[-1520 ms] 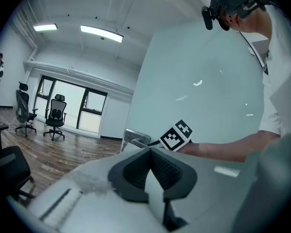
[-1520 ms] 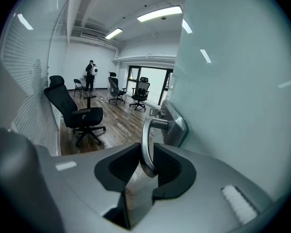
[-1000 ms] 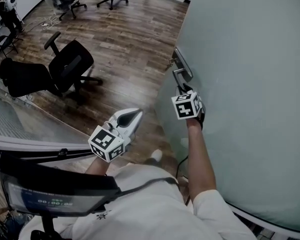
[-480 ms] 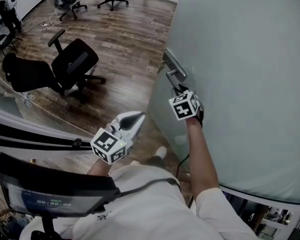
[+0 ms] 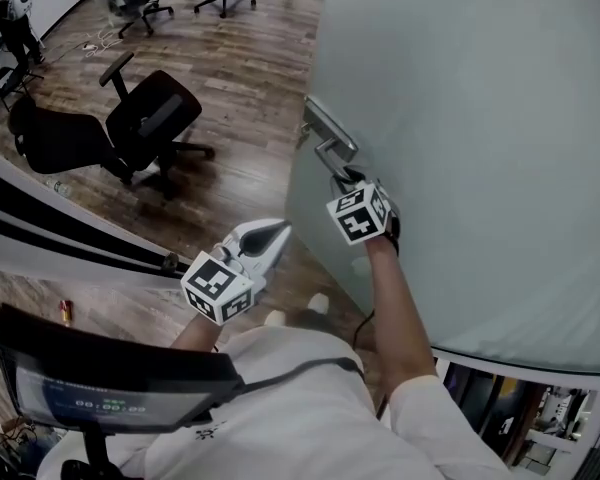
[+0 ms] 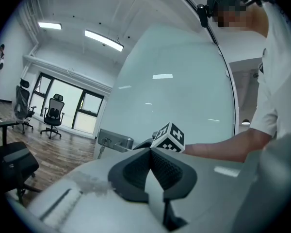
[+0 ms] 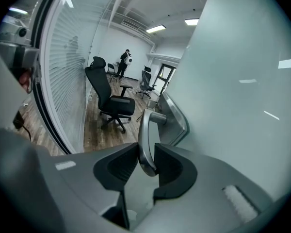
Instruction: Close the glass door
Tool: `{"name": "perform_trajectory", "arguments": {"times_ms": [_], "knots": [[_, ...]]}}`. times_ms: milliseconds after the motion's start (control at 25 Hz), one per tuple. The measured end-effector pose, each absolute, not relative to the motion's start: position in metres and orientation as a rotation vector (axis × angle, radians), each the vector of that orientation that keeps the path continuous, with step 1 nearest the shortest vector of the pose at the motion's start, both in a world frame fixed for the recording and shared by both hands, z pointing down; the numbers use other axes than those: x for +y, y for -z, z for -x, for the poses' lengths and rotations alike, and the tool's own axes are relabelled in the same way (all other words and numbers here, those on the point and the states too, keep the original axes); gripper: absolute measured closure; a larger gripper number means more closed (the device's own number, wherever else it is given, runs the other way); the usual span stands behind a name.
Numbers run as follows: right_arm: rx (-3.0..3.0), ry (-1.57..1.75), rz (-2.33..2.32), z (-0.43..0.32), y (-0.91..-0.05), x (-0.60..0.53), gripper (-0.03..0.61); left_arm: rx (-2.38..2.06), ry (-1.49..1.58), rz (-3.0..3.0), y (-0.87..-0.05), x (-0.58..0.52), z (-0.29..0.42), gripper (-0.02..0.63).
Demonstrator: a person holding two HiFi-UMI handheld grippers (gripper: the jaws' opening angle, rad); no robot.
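The frosted glass door point(image 5: 480, 118) fills the right of the head view, its edge toward the room. Its metal lever handle point(image 5: 330, 148) sits between the pads of my right gripper point(image 5: 342, 178). In the right gripper view the handle point(image 7: 145, 140) stands upright in the right gripper point(image 7: 146, 161) with both pads against it; these jaws have just been opening a little. My left gripper point(image 5: 280, 226) hangs apart from the door, left of the handle. In the left gripper view the left gripper point(image 6: 150, 150) is shut on nothing, facing the handle plate point(image 6: 115, 141).
Black office chairs point(image 5: 145, 118) stand on the wooden floor left of the door. A glass partition with a black frame point(image 5: 70, 233) runs along the lower left. A dark screen point(image 5: 100, 378) hangs in front of the person's chest. A person point(image 7: 124, 62) stands far back.
The door's edge and handle have swung left in the head view, with my right gripper moving along on the handle. The left gripper has kept about the same place in the picture.
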State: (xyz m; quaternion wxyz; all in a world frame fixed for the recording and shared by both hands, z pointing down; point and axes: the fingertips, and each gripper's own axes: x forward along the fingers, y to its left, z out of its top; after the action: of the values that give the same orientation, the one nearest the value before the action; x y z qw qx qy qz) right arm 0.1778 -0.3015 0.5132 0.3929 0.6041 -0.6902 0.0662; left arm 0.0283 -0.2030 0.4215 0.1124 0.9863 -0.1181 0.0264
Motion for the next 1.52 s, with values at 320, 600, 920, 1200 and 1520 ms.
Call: {"name": "perform_trajectory", "arguments": {"times_ms": [320,600,920,1200,1520], "knots": [[-1.822,-0.115,-1.453,-0.133,-0.511,-0.281,0.469,-0.378,-0.061,-2.883,-0.421,-0.188,-0.02,0.609],[-1.872,-0.068,-1.4,-0.103,-0.505,-0.265,0.474,-0.506,-0.077,-2.863,-0.42,-0.172,-0.007,0.609],[-1.915,-0.039,-1.355,-0.074,-0.508,-0.239,0.474,-0.713,-0.063,-2.802,-0.424,-0.146,0.019,0.609],[-1.95,-0.005,-1.315,-0.045,-0.502,-0.222,0.474,-0.893,-0.073,-2.741,-0.424,-0.124,0.058,0.609],[-1.977,0.014,-1.281,-0.019,-0.494,-0.212,0.472,-0.974,-0.086,-2.703,-0.417,-0.104,0.088,0.609]]}}
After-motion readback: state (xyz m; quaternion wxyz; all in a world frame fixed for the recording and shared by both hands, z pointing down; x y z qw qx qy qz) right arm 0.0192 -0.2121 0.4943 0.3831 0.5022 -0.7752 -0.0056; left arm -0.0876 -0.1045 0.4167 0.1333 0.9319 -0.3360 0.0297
